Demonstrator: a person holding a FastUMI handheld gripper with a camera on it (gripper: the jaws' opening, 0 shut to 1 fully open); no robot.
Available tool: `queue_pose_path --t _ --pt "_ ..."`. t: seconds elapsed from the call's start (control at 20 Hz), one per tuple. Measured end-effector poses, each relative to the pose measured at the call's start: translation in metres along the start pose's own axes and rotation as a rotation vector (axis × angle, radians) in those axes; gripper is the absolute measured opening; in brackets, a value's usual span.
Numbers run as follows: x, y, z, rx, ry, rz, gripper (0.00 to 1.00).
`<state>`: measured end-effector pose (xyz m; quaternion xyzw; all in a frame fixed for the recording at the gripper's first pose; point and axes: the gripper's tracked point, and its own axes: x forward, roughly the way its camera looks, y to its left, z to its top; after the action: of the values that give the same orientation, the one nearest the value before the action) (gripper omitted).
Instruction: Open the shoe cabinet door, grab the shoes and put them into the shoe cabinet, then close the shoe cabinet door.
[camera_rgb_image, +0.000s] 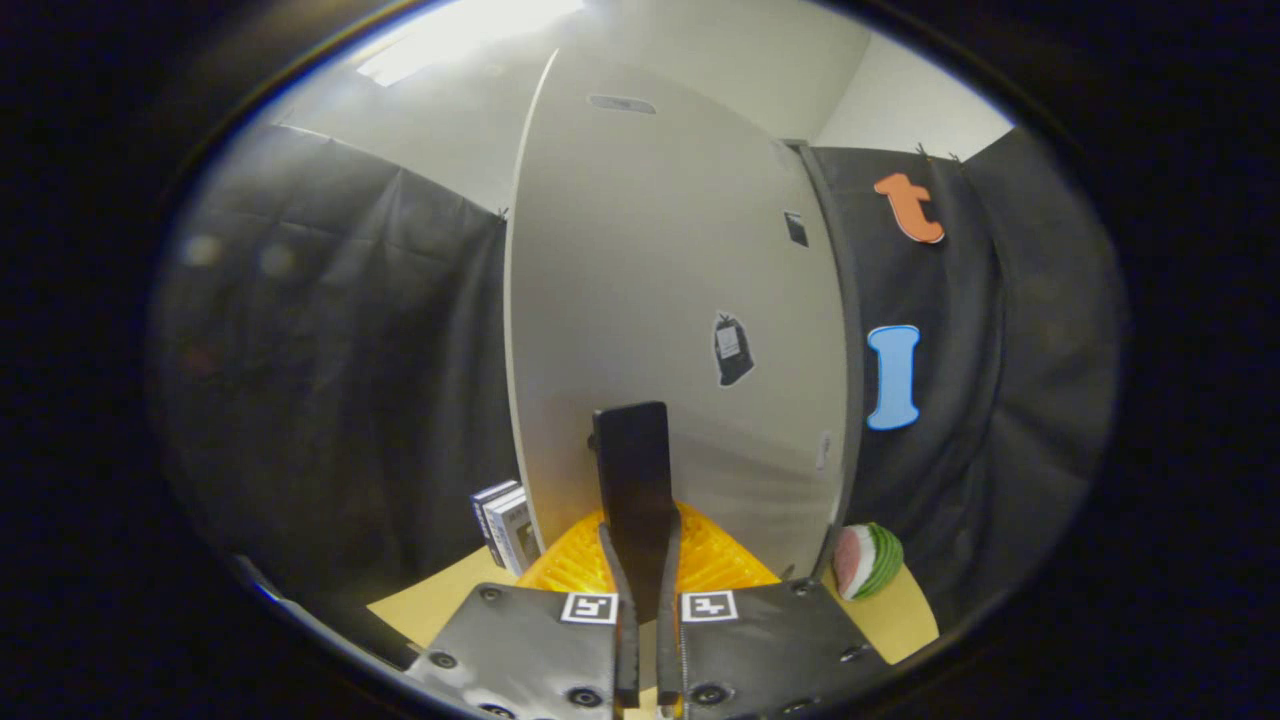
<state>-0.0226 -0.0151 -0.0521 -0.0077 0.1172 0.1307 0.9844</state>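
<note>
To the left I see books standing beside the cabinet door. My gripper is closed, fingers together, tips against the door above an orange tray. I'd press squarely and steadily. A watermelon toy sits right.

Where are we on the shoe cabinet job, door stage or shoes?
Door stage. The gripper has its fingers closed on the dark handle of the white cabinet door, which hides the interior. So a door move is in hand; whether it's the opening or the closing can't be told, nor whether shoes are inside. Left: at least finishing this door move.
</note>
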Motion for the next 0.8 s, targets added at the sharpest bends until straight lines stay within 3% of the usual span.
queue_pose_path --t 0.6,0.8 --pt "-0.060 -0.113 0.010 -0.007 0.003 -0.164 0.07" --pt "-0.065 -0.138 0.012 0.002 0.003 -0.176 0.06"
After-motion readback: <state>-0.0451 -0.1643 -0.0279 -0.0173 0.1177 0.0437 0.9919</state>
